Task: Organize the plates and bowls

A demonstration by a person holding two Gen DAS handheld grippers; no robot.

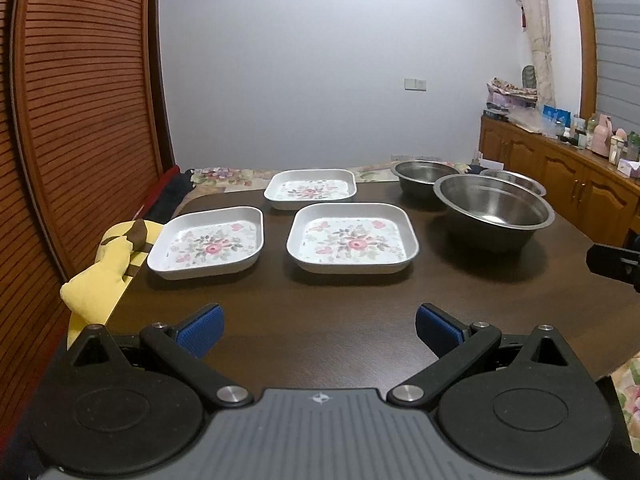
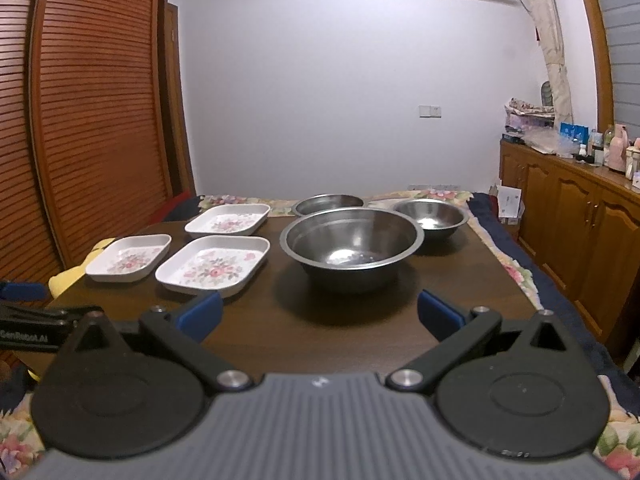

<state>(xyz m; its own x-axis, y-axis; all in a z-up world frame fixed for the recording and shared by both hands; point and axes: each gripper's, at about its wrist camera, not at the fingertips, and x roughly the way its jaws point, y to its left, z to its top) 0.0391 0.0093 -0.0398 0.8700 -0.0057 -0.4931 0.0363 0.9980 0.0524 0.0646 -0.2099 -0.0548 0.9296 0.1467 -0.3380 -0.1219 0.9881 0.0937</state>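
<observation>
Partly hidden and cut-off things ahead of the jaws

Right of the jaws, the large steel bowl (image 1: 494, 210) covers most of the far small bowl (image 1: 516, 182); the right gripper (image 1: 618, 264) is cropped at the frame's edge.

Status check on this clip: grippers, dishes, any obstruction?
Left gripper open, empty; right gripper open, empty. Three floral plates and three steel bowls unstacked on table. Nothing blocking.

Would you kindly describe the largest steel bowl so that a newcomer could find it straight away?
Start at the dark brown wooden table: three square white floral plates sit on its left half, three round stainless steel bowls on its right. The largest steel bowl is the one nearest the open right claw, in front of two smaller bowls, wider and deeper than either.
</observation>
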